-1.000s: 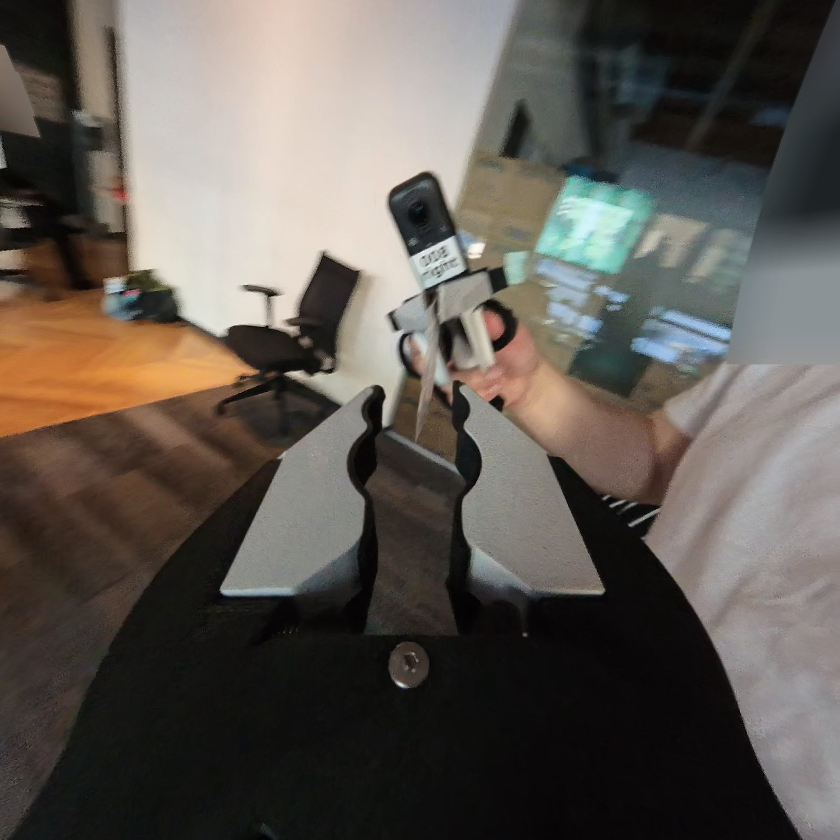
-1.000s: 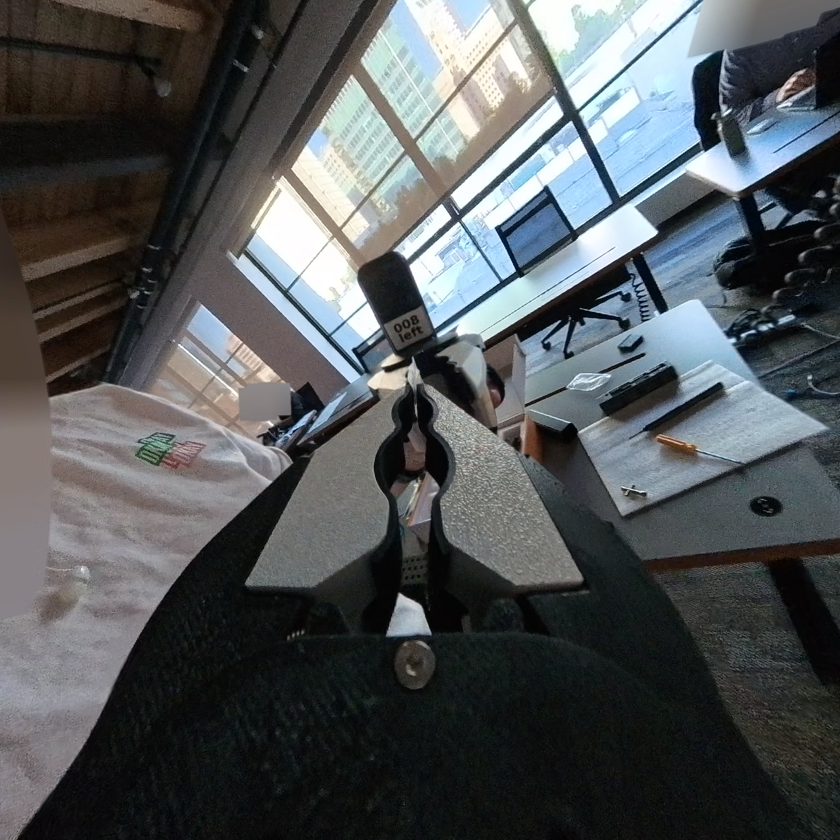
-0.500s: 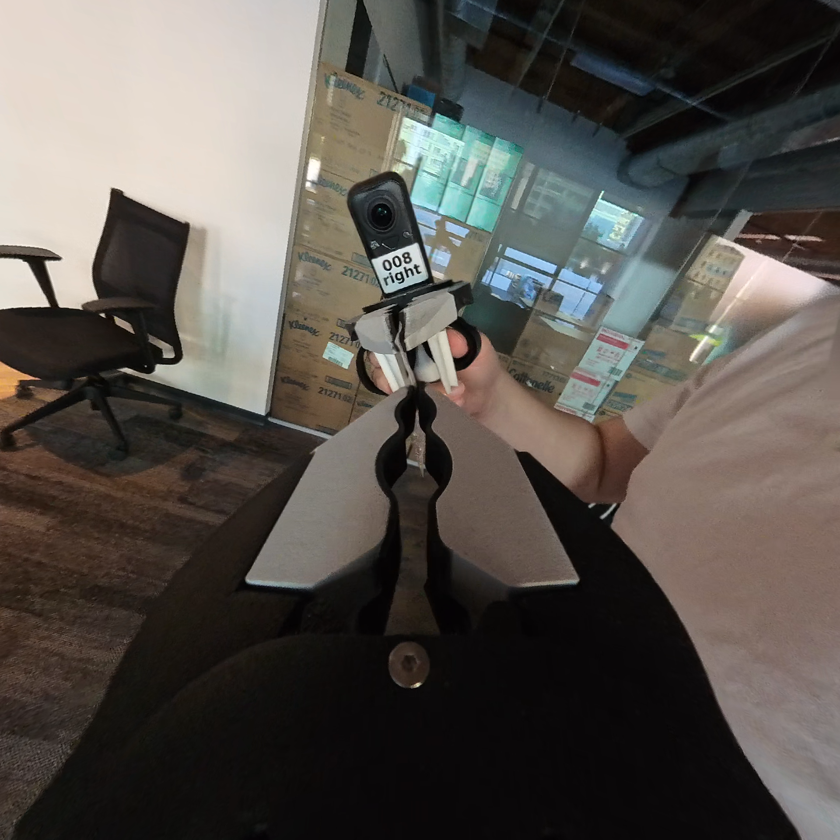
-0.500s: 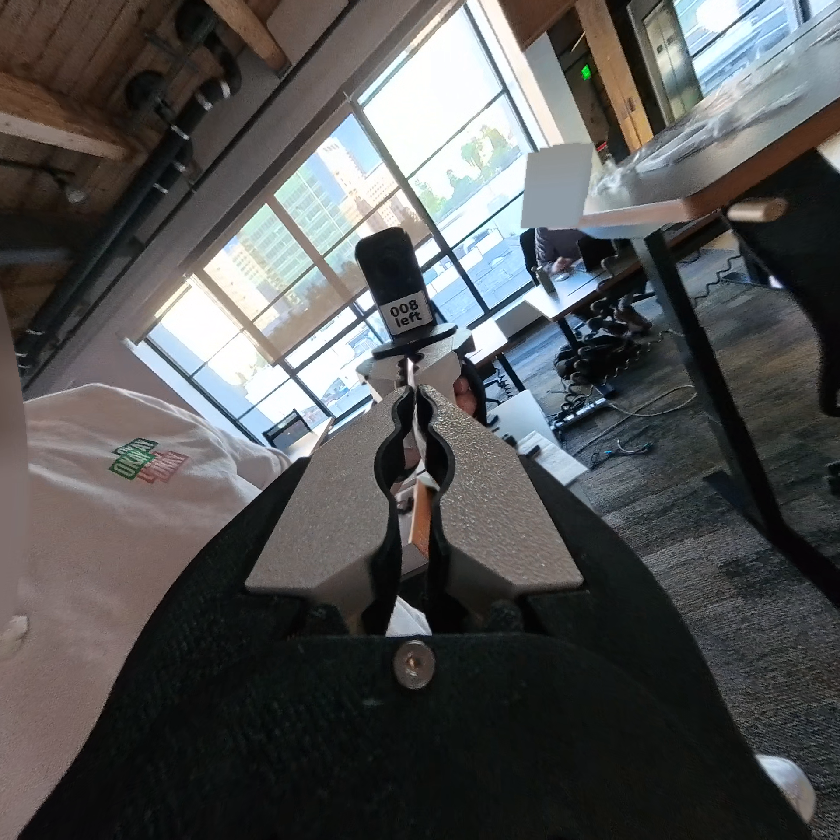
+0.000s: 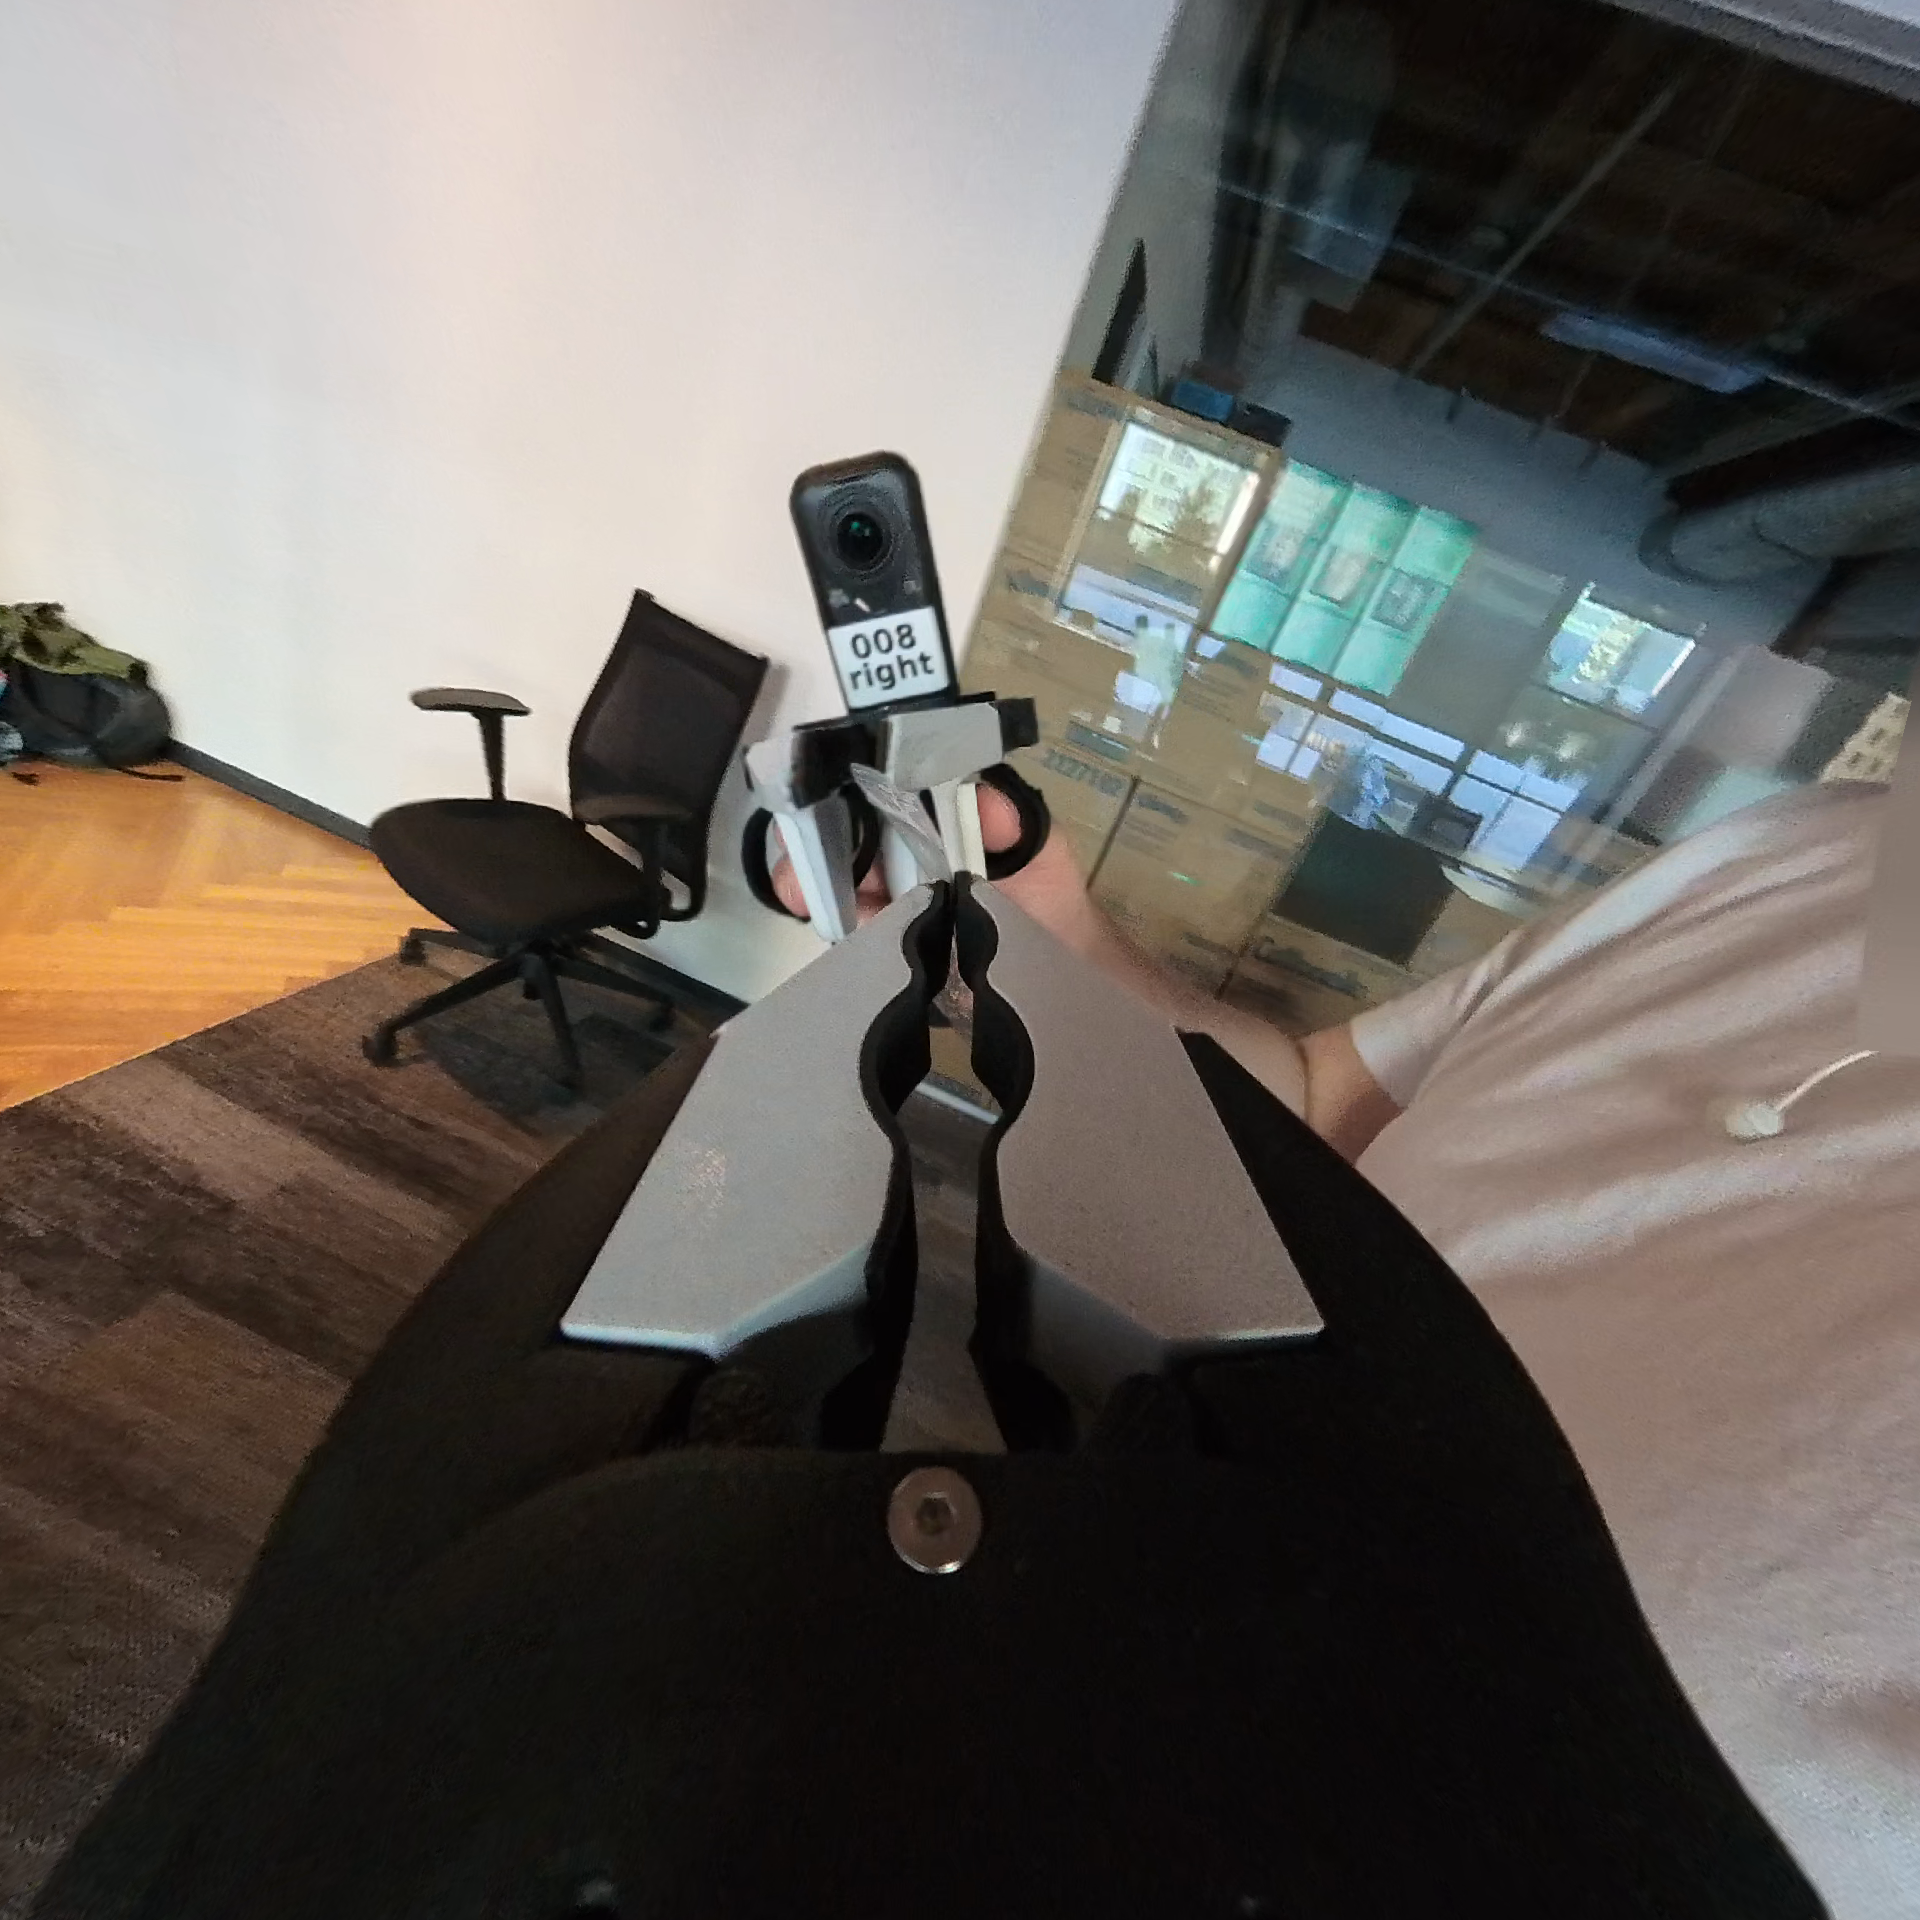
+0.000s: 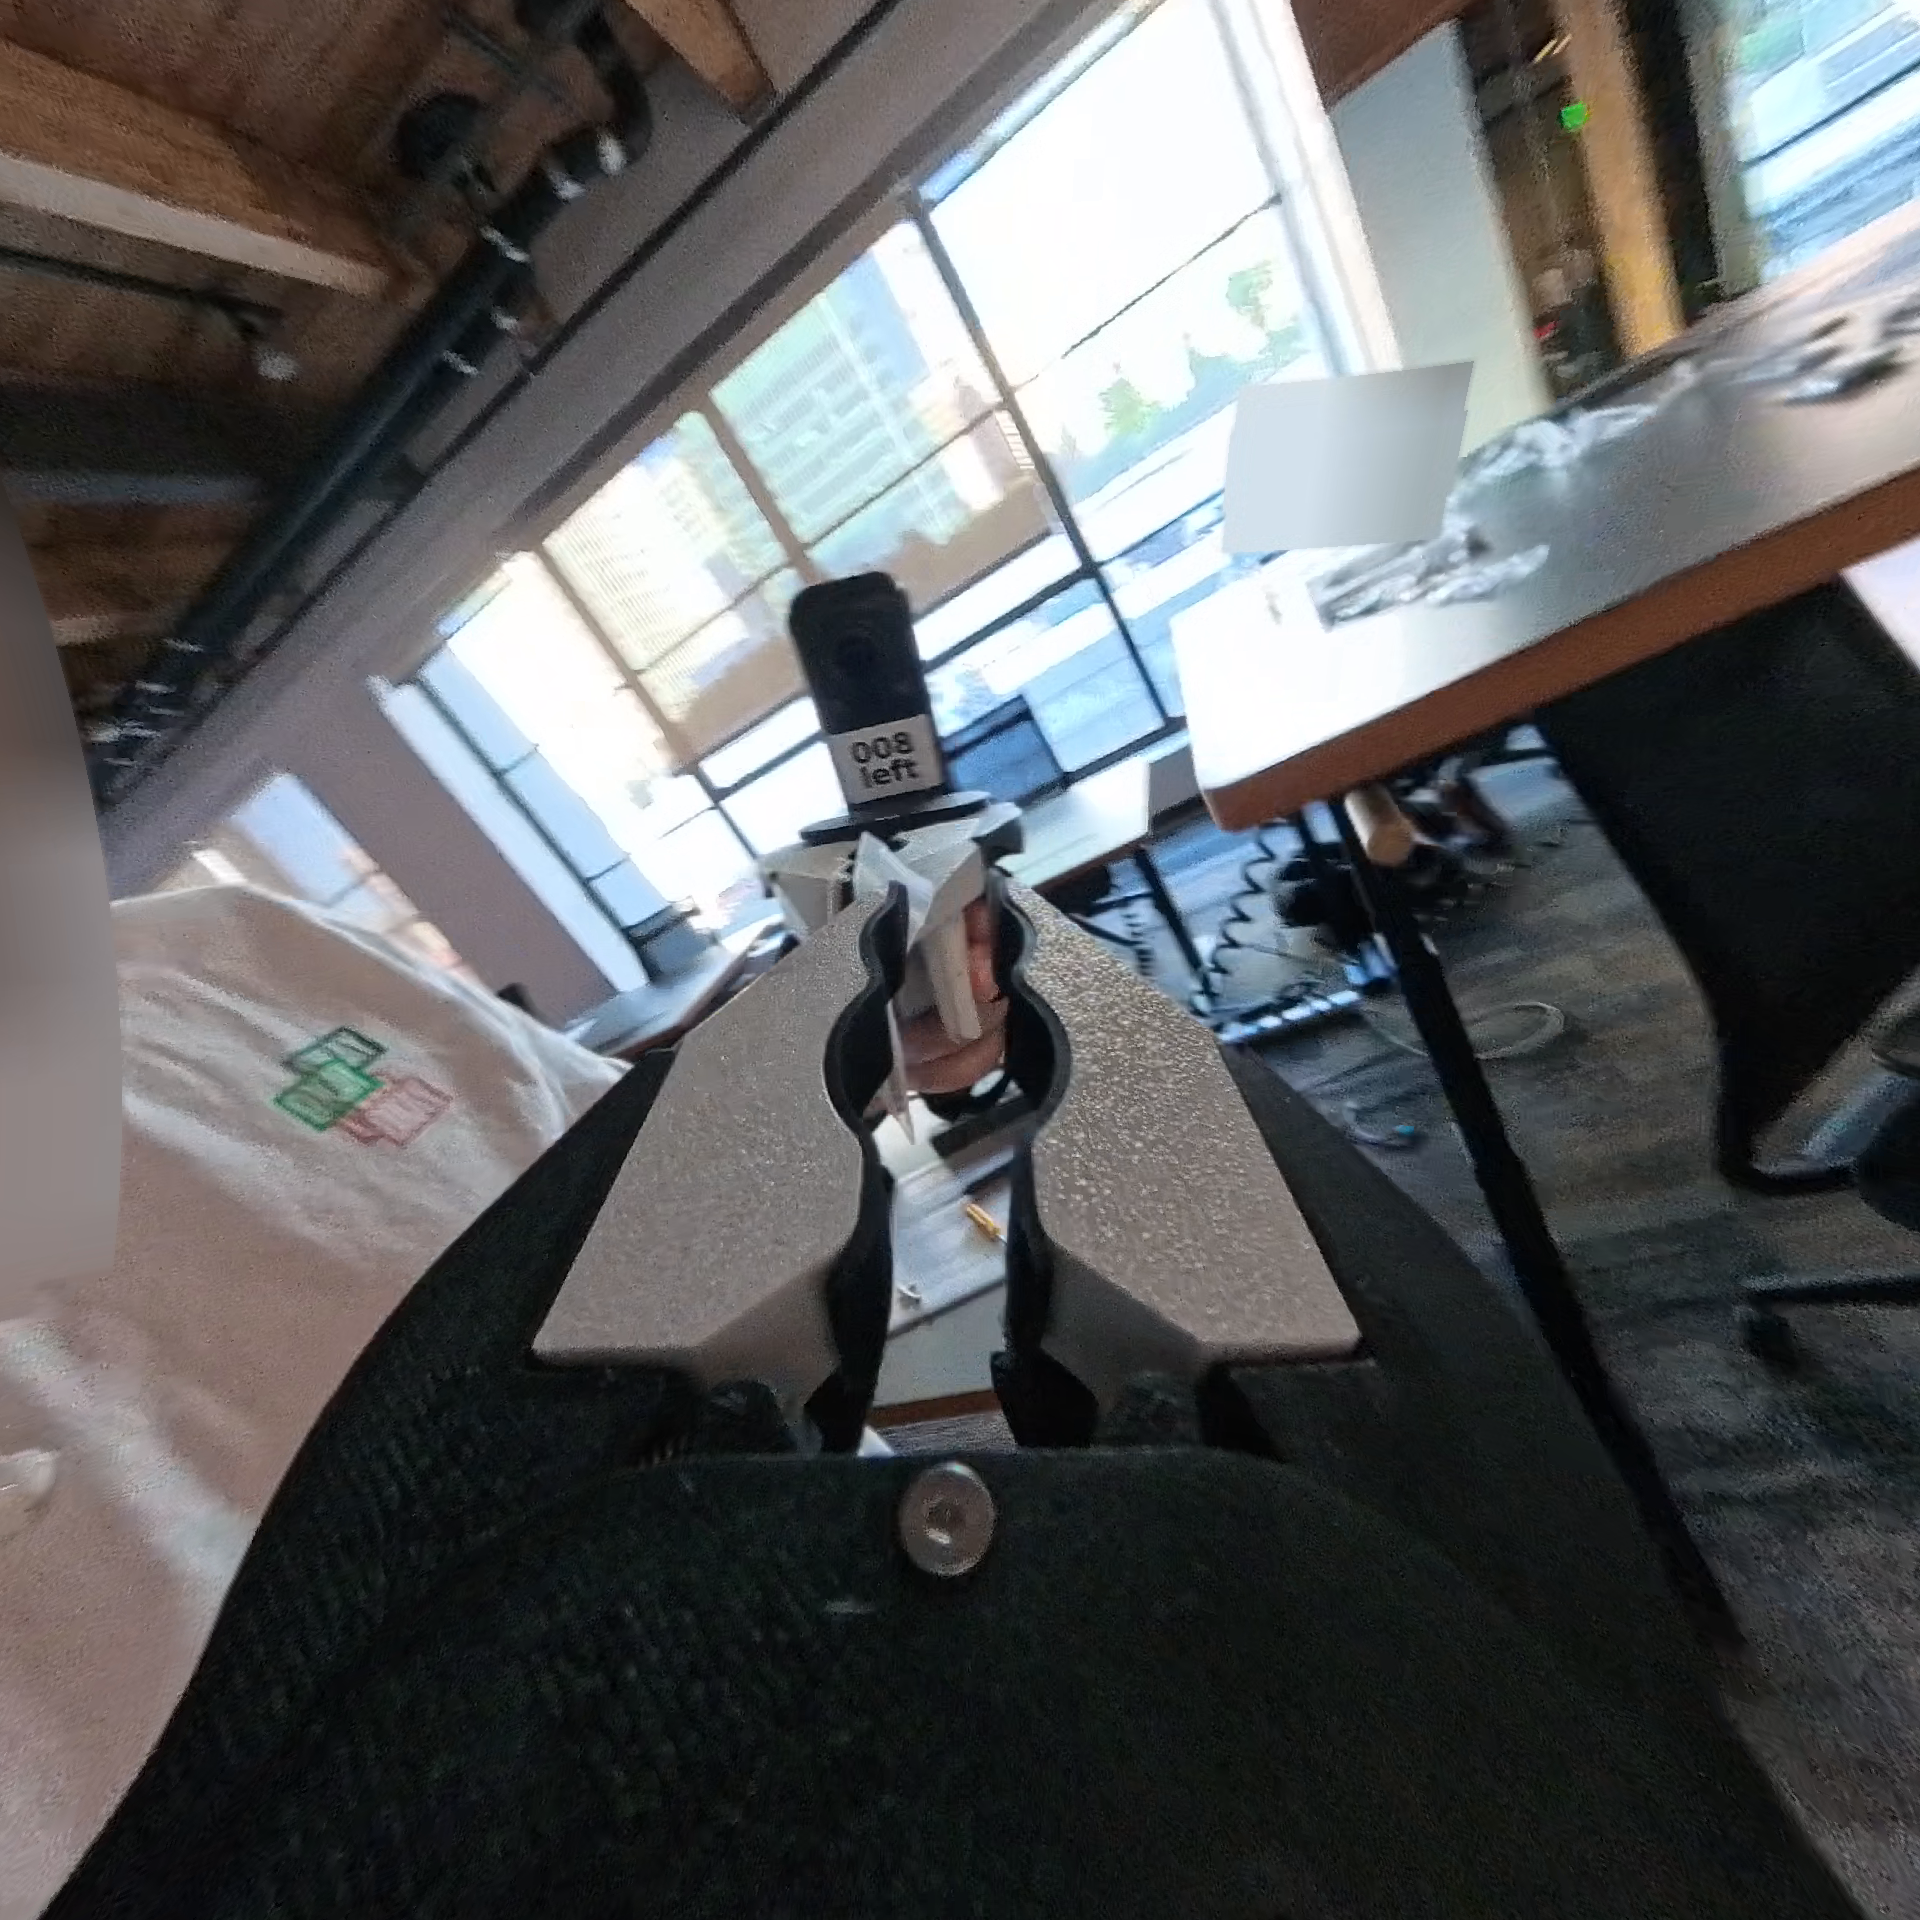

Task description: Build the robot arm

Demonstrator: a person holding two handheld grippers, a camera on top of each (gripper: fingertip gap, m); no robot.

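— Left gripper condition?
— Found pinched nearly closed on the far end of the thin pale strip.
— Right gripper?
— Found parted around the strip's near end, facing along its length; contact could not be confirmed.

The left claw is seen with its tips nearly together, pinching a thin clear sheet. Just beyond, the right claw, topped by a camera, is held open. A black office chair is set against the white wall.
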